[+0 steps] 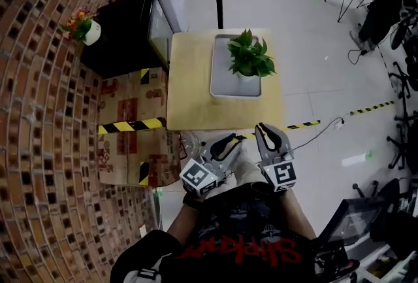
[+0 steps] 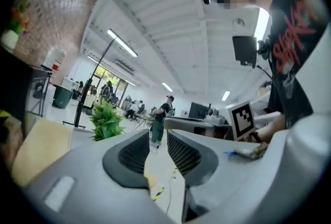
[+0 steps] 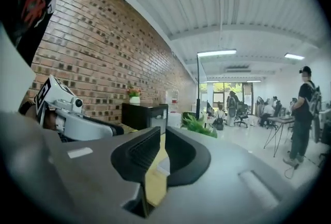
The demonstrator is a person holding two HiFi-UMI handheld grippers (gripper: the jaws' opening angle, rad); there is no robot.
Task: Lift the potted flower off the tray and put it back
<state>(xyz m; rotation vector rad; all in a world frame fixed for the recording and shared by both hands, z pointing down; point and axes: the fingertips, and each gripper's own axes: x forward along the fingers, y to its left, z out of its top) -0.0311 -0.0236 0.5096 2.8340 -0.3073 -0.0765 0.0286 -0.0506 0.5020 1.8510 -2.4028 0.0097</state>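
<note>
plant (image 1: 248, 56) stands upright on the tray (image 1: 222, 82), toward its 6 o'clock end, well apart from both claws; it lies at 12 o'clock from them, right claw (image 1: 271, 134) slightly nearer, closed on nothing; left claw (image 1: 225, 142) half open, empty

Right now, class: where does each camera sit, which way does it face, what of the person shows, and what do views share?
Head view: on the head, facing steeply down at table, tray and potted flower; shows left gripper, right gripper, shirt.
Left gripper view: on that gripper, facing level into the room; shows its parted jaws, the shirt.
Right gripper view: level beside the brick wall; shows its closed jaws, left gripper.
All share the potted flower.
</note>
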